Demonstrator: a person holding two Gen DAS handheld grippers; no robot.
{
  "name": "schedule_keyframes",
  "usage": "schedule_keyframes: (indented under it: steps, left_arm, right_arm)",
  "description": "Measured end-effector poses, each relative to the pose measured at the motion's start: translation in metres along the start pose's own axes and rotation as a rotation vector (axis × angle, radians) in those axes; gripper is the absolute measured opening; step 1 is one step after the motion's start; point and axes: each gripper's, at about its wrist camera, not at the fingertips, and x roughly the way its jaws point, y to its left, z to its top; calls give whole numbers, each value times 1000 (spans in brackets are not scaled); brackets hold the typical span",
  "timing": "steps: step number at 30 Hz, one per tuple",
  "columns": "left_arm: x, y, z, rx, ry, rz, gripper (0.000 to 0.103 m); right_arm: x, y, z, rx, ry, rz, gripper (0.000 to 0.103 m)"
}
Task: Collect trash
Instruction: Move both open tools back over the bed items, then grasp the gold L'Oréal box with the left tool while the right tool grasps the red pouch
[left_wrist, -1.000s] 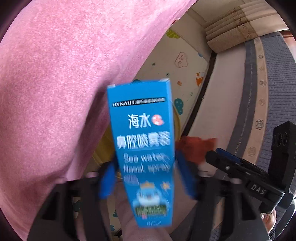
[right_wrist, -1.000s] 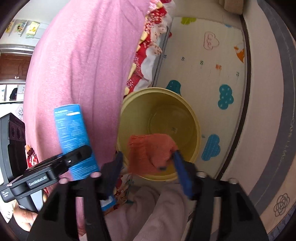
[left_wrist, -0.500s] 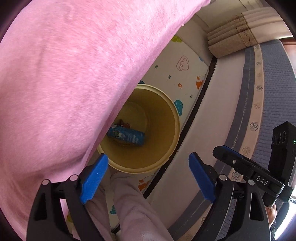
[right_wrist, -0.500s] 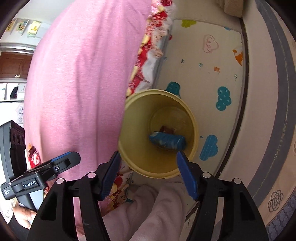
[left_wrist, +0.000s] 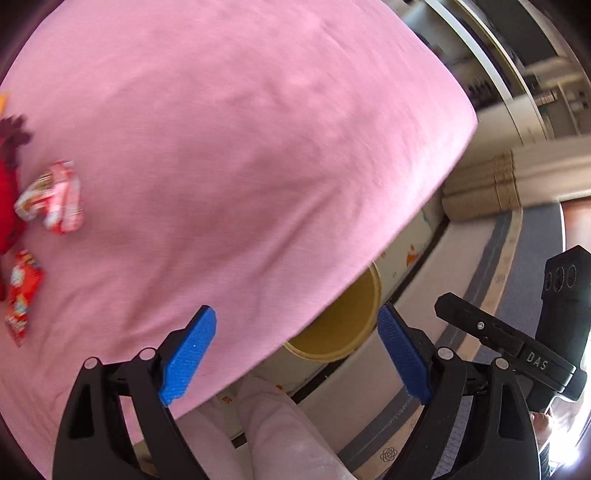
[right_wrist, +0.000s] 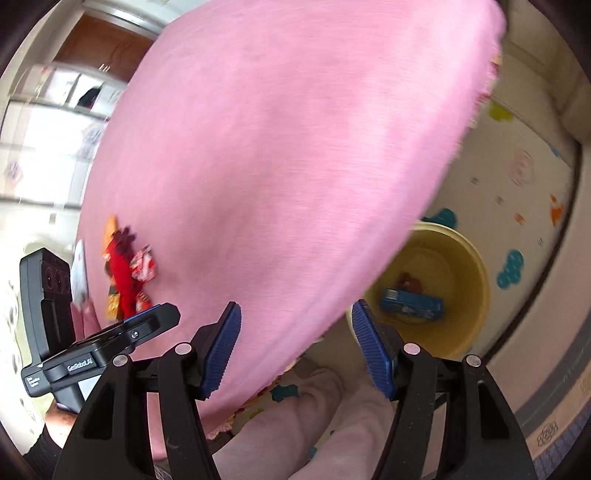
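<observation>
A yellow bin (right_wrist: 476, 295) stands on the floor beside the pink bed; in it lie a blue nasal-spray box (right_wrist: 413, 303) and a reddish scrap (right_wrist: 410, 281). The bin's rim also shows in the left wrist view (left_wrist: 369, 317). My left gripper (left_wrist: 295, 354) is open and empty over the bed's edge. My right gripper (right_wrist: 295, 347) is open and empty, left of the bin. Red and pink snack wrappers (left_wrist: 55, 203) and another wrapper (left_wrist: 22, 295) lie on the pink sheet at the far left; the wrappers also show in the right wrist view (right_wrist: 129, 273).
The pink bed sheet (left_wrist: 240, 147) fills most of both views. A patterned play mat (right_wrist: 517, 192) lies on the floor beyond the bin, and a grey rug (left_wrist: 528, 266) to the right. The person's pale pink legs (right_wrist: 332, 424) are below the grippers.
Both grippers let go of the blue box and the orange scrap into the bin, then swung up and left, away from the bin and over the bed. The wrappers came into view.
</observation>
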Motion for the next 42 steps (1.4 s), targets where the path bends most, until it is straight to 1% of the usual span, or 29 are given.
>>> schedule_keyframes:
  steps: [5, 11, 12, 13, 18, 20, 25, 29, 34, 37, 42]
  left_arm:
    - [-50, 66, -6, -142, -83, 31, 88]
    - [-101, 159, -20, -289, -154, 48, 88]
    - [-108, 175, -22, -313, -165, 52, 88]
    - [-113, 183, -24, -328, -171, 52, 88]
    - [-140, 252, -33, -395, -203, 68, 88]
    - [-148, 276, -36, -416, -211, 66, 88]
    - [-158, 319, -38, -462, -222, 65, 88]
    - [-157, 335, -34, -489, -216, 64, 88]
    - [-146, 355, -25, -532, -191, 61, 88]
    - [-137, 367, -15, -560, -177, 73, 88]
    - [-121, 379, 5, -568, -147, 89, 88]
  right_arm:
    - [27, 83, 6, -138, 57, 31, 62]
    - [67, 181, -4, -278, 116, 55, 62]
    - [81, 210, -9, -315, 134, 57, 62]
    - [86, 222, -10, -329, 139, 58, 62]
    - [118, 282, -15, -378, 156, 66, 62]
    - [128, 299, -16, -385, 159, 74, 62]
    - [151, 337, -17, -417, 163, 72, 62]
    - [165, 353, -11, -440, 180, 64, 62]
    - [182, 369, 0, -493, 200, 50, 62]
    - [197, 378, 6, -519, 219, 40, 62]
    - [218, 386, 19, -552, 243, 33, 62]
